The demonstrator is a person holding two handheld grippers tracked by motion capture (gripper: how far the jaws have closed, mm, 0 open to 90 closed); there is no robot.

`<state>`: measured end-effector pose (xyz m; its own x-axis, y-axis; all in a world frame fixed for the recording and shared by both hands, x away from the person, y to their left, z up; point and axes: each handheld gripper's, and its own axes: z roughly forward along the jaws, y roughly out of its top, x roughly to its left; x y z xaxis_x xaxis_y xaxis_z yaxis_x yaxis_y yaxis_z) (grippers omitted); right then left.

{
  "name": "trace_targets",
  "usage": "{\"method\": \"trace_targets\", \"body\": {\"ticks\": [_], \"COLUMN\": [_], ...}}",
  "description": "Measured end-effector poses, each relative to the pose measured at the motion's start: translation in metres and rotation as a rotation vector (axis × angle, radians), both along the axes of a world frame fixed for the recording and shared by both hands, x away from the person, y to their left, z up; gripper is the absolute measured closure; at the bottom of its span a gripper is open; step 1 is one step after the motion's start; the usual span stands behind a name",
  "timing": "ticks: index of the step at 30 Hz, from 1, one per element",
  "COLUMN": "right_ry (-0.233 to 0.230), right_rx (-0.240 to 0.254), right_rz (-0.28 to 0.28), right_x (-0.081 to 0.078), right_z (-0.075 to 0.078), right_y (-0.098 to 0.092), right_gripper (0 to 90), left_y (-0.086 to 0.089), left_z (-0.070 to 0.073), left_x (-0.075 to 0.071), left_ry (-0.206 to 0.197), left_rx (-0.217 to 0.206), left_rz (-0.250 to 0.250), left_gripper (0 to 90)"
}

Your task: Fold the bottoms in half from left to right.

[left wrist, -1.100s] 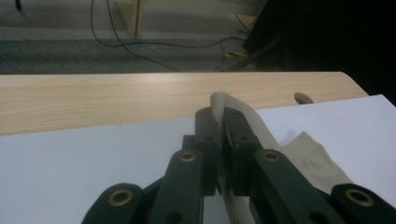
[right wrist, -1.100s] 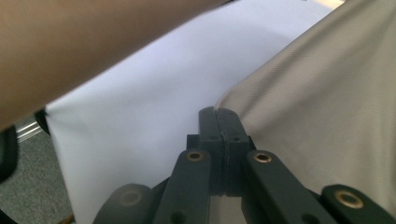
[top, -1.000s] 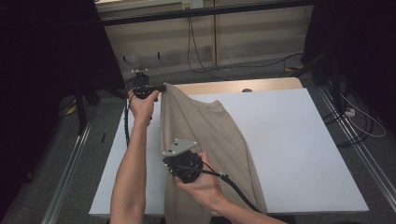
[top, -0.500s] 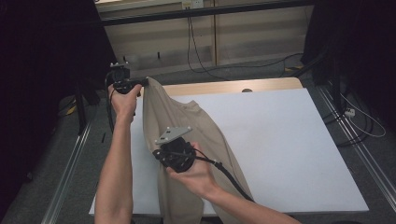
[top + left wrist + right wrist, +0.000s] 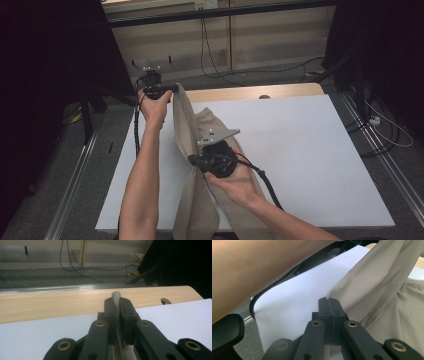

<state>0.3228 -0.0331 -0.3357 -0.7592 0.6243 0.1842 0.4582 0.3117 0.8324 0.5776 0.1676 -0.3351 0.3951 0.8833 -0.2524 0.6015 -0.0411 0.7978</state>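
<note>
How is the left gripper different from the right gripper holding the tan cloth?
The left gripper is at the table's far edge, holding the top end of the tan cloth; the right gripper is nearer the person, pinching the cloth's edge midway. The left hand grips from above; the right hand cradles its gripper from below. Both have their jaws shut on the cloth.

grey carpet floor (image 5: 60, 165), wood-panel wall (image 5: 280, 40), dark curtains (image 5: 45, 75)

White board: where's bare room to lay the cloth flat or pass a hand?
The widest bare stretch of the white board lies right of the beige cloth, out to its right and near edges. A narrower strip lies left of the cloth, under the left forearm. The crowded part is the left-centre, where both tongs hold the cloth up.
</note>
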Motion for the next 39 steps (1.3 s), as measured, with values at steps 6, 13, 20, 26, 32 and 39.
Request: {"method": "trace_targets", "body": {"ticks": [6,13,20,26,32,39], "right_ry": [-0.008,-0.011,-0.013,0.008,0.016,0.049], "right_rx": [0.000,0.001,-0.022,-0.031,-0.050,-0.073], "right_rz": [-0.021,-0.090,-0.151,-0.193,-0.229,-0.267], "right_x": [-0.016,-0.028,-0.027,-0.026,-0.025,-0.024], "right_z": [-0.012,-0.024,-0.042,-0.056,-0.062,-0.074], "right_y": [-0.011,-0.034,-0.056,-0.074,-0.092,-0.116], "right_gripper": [90.0,90.0,90.0,90.0,90.0,90.0], "left_y": [-0.014,-0.033,-0.046,-0.058,-0.075,-0.089], "left_z": [-0.009,-0.027,-0.051,-0.062,-0.062,-0.080], "left_x": [-0.001,0.000,0.006,0.009,0.013,0.016], "left_ry": [0.010,0.044,0.091,0.097,0.090,0.134], "left_rx": [0.051,0.081,0.120,0.104,0.089,0.157], "left_rz": [-0.017,-0.031,-0.025,-0.041,-0.029,-0.011], "left_gripper": [85.3,85.2,85.1,84.9,84.2,83.8]}}
